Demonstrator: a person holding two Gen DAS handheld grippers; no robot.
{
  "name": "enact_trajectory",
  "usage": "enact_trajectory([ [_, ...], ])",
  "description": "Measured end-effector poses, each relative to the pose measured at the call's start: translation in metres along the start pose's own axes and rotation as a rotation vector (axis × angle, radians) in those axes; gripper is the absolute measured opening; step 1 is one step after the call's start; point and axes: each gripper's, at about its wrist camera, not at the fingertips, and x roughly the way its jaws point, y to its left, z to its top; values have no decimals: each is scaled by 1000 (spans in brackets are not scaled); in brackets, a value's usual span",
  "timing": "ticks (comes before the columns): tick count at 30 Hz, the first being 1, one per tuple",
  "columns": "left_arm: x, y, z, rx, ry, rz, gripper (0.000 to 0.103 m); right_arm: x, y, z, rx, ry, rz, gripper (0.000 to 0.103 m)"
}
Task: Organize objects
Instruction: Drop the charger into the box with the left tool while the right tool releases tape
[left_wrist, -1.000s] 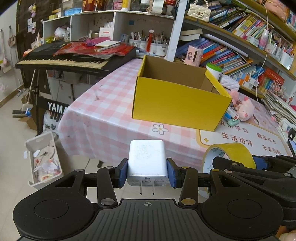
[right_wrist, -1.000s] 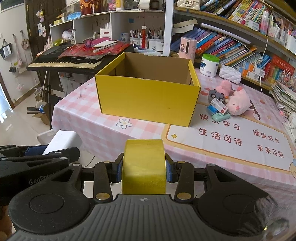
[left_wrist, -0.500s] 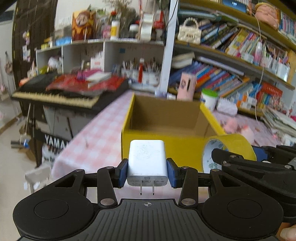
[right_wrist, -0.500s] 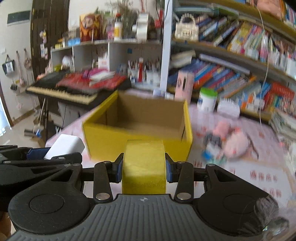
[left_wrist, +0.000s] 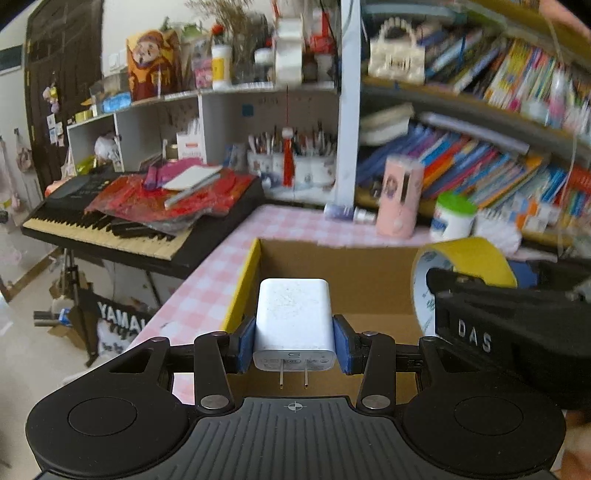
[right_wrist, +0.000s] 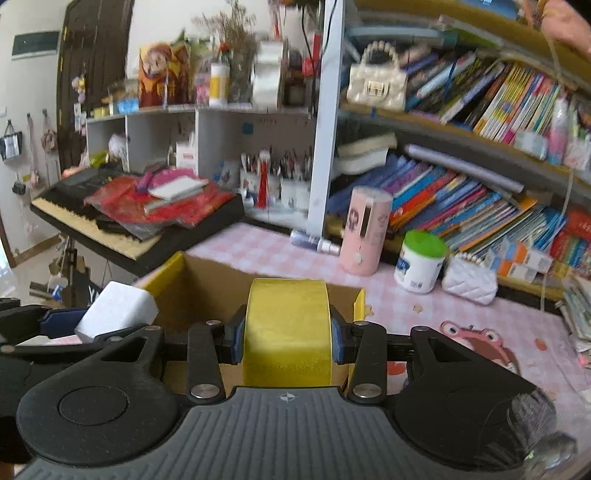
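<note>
Left tongs (left_wrist: 294, 345) clamping charger (left_wrist: 293, 317), above box (left_wrist: 369, 266)

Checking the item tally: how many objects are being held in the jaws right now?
2. A white charger in the left gripper and a yellow tape roll in the right gripper, both above the open yellow box.

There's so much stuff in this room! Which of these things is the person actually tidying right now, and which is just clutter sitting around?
Part of the job:
- white charger, clamped in the left gripper
- yellow tape roll, clamped in the right gripper
- yellow cardboard box, open, just below both

Just lying about:
- keyboard
- pink cylinder
- green-lidded jar
- books
- pen cups
</note>
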Motion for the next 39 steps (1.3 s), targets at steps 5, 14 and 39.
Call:
enact_trajectory([
  [5, 38, -9, -6, 32, 106, 23, 41, 51, -6, -11, -22, 130, 44, 39],
  [14, 79, -11, -17, 27, 232, 31, 42, 92, 3, -19, -127, 242, 107, 39],
  [39, -6, -18, -5, 71, -24, 61, 89, -5, 4, -5, -23, -37, -19, 88],
])
